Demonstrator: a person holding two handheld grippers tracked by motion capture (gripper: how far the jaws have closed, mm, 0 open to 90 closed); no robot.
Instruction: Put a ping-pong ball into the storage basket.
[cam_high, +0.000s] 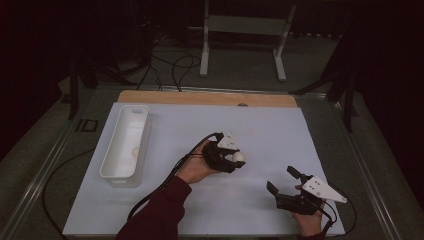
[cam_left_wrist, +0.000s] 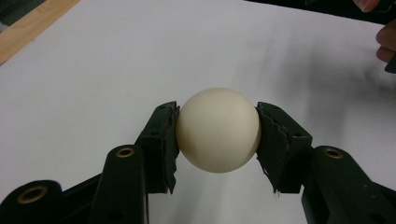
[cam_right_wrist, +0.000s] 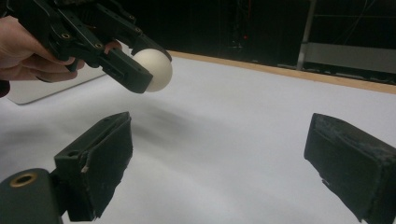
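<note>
High view hides most of the white ball (cam_high: 239, 157) the left gripper (cam_high: 235, 159) clamps, apparently above the table; right gripper (cam_high: 284, 181) gapes empty.

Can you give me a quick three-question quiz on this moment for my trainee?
1. True or false: the left gripper is shut on the white ball.
2. Where does the white bin stand relative to the held ball in the high view? A) to its left, on the white mat B) to its right, under the right gripper C) directly beneath it
3. Fill in: the jaws of the right gripper stand ____, with nothing between them.

Key
1. True: both pads press the ball's sides, and in the right gripper view it is clear of the mat.
2. A.
3. open.
</note>
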